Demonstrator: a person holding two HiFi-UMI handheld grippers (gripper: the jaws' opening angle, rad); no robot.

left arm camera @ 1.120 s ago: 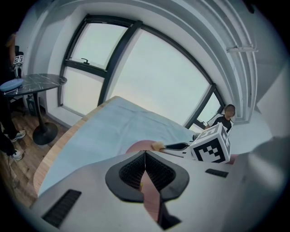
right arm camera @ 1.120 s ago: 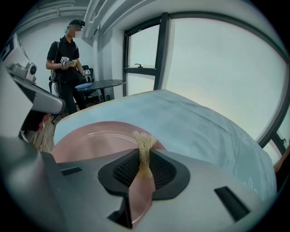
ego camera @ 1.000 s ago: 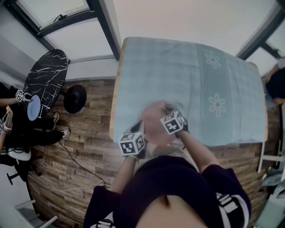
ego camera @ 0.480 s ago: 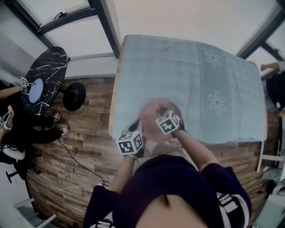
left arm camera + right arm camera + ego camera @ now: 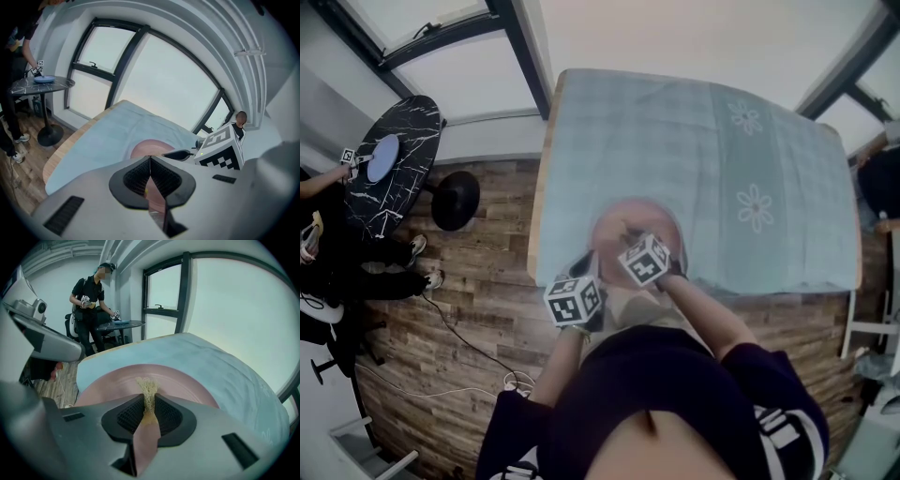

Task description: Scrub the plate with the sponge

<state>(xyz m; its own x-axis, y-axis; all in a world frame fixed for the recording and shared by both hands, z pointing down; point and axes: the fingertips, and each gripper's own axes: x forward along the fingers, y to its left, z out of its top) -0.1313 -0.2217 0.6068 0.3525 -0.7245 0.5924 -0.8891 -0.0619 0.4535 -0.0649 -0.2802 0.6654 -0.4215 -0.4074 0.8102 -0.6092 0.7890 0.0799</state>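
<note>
A pink plate (image 5: 633,225) lies at the near left corner of the table, on the pale blue cloth (image 5: 694,150). My left gripper (image 5: 589,274) is shut on the plate's near rim; in the left gripper view the pink rim (image 5: 151,149) runs into the closed jaws of the left gripper (image 5: 150,164). My right gripper (image 5: 630,240) is over the plate, shut on a thin yellowish sponge (image 5: 148,391). The sponge's frayed tip pokes out past the right gripper (image 5: 149,405) and lies against the plate's face (image 5: 187,383).
The table's wooden left edge (image 5: 536,225) is close beside the plate, with plank floor (image 5: 478,309) below. A black marble side table (image 5: 394,164) bearing a blue dish (image 5: 382,156) stands at the far left. A person (image 5: 91,294) works at that side table (image 5: 119,324).
My right gripper has slid a little leftward across the plate with the sponge. The left gripper has kept its hold on the rim and hardly moved.
</note>
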